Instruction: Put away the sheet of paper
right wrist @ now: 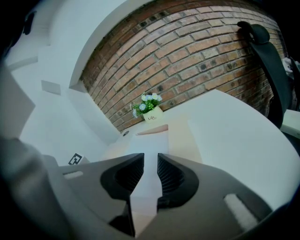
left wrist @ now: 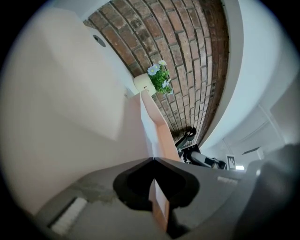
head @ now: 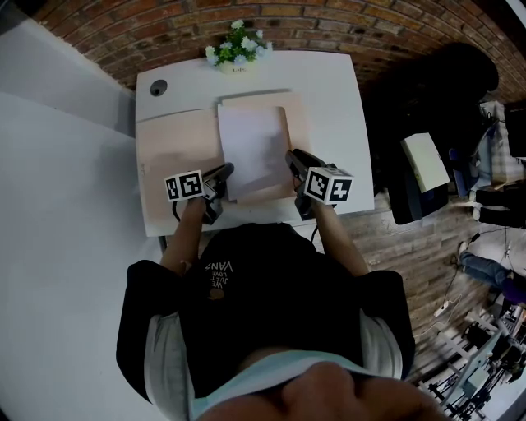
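The person stands at the near edge of a white desk (head: 337, 90), a gripper in each hand. The left gripper (head: 223, 173) is rolled on its side, and its jaws are closed flat on the near left edge of the sheet of paper (head: 255, 144). The right gripper (head: 292, 156) sits at the sheet's near right edge. Its jaws stand a narrow gap apart, side by side over the paper, pressing on nothing.

The sheet lies on a peach desk mat (head: 177, 140), with its near end at the mat's front edge. A slightly darker peach panel (head: 297, 123), possibly a folder, shows around the sheet's right and far sides. Whether the sheet is inside it or only on top cannot be determined.

Further back, a round cable grommet (head: 158, 87) is set in the desk's far left corner. A small pale pot (head: 237, 66) holding white flowers (head: 238, 45) stands at the far edge, in line with the sheet, against a brick wall (head: 164, 25).

To the right of the desk are a dark cabinet with a pale top (head: 423, 160) and a black office chair (head: 444, 82).
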`<state>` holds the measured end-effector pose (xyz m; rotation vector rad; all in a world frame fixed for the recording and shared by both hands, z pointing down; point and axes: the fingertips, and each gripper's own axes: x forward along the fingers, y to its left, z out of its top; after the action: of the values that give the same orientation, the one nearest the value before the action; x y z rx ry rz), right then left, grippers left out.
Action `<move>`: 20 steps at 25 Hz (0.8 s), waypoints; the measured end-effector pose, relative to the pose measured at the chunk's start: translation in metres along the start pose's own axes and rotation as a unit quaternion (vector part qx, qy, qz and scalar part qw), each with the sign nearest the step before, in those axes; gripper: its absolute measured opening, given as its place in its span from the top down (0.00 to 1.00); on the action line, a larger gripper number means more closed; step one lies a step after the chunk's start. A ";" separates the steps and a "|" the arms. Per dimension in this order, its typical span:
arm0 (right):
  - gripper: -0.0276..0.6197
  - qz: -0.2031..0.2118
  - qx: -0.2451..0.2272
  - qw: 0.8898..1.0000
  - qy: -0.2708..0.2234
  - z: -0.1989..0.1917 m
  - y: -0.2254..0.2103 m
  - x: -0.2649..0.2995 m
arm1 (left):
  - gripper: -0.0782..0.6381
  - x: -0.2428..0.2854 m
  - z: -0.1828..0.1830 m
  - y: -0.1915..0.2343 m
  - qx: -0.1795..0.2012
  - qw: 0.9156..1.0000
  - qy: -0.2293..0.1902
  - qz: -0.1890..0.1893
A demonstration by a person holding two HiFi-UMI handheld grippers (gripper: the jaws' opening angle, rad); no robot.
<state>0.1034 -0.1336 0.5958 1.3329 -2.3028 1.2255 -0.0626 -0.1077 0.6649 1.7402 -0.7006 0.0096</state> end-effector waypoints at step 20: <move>0.82 0.008 0.007 1.000 0.001 0.001 -0.007 0.001 | 0.89 0.023 -0.006 -0.004 -0.013 1.000 0.012 -0.003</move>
<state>0.1093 -0.1368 0.5995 1.3196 -2.3136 1.2485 -0.0399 -0.1115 0.6712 1.7154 -0.6762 0.0176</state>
